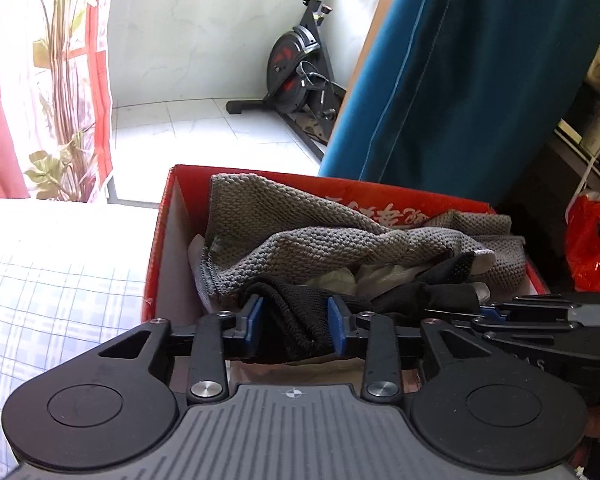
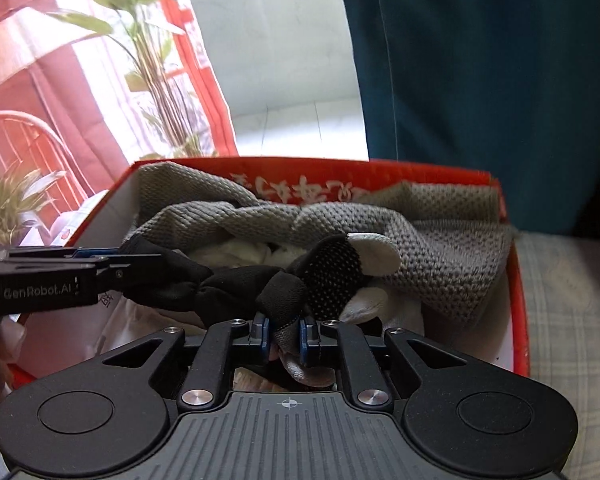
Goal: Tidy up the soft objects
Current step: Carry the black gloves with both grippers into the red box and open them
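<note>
A red cardboard box (image 1: 172, 184) (image 2: 516, 280) holds a grey knitted cloth (image 1: 300, 220) (image 2: 420, 240) over something white. A black glove with pale fingertips (image 1: 452, 276) (image 2: 332, 276) stretches across the box's near side, held between both grippers. My left gripper (image 1: 296, 318) has the glove's black cuff filling the gap between its blue pads. In the right wrist view the left gripper (image 2: 112, 264) comes in from the left with the cuff at its tip. My right gripper (image 2: 286, 340) is shut on a pale glove finger, and its tip (image 1: 496, 312) shows in the left wrist view.
The box rests on pale checked bedding (image 1: 40, 280) (image 2: 572, 320). A blue hanging fabric (image 1: 460, 80) stands just behind the box. An exercise bike (image 1: 296, 72) is on the tiled floor beyond, a plant (image 1: 60, 80) stands at the left, and a red plastic bag (image 1: 588, 240) lies at the right.
</note>
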A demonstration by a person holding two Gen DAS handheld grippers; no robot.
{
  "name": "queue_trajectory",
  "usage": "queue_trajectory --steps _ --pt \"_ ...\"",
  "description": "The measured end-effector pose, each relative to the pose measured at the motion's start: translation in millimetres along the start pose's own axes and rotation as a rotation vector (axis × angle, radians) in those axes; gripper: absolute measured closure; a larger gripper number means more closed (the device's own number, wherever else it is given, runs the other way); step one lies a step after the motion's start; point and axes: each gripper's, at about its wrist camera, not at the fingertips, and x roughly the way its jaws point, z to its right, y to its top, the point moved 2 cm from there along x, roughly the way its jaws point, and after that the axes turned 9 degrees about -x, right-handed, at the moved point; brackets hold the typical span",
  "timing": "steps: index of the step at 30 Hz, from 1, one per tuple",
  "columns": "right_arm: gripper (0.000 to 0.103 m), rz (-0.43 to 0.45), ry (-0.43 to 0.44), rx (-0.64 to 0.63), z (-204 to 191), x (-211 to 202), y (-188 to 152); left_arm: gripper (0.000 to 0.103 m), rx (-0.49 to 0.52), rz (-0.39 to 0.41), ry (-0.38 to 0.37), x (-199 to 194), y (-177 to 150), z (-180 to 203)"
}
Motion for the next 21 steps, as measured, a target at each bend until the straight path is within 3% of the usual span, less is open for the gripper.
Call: queue_trajectory --steps 4,6,7,12,21 --pt "0.091 -0.032 0.002 0.023 1 5 2 0.046 0.005 0.013 -0.026 -6 2 -3" --pt "0.086 -0.018 -0.009 0.022 0 2 2 0.021 0.004 0.038 -0.019 -16 3 -1" --pt "0.082 0.001 -0.017 0.010 -2 -2 1 0.019 0.007 0.054 -0.018 -20 2 1" --pt "0.056 0.135 0.013 -0.014 -9 -41 -8 0.017 0.020 0.101 -0.027 -52 0 4" --pt "0.054 0.250 0.023 -0.135 -25 -113 -35 0.015 0.018 0.154 -0.040 -108 -38 10"
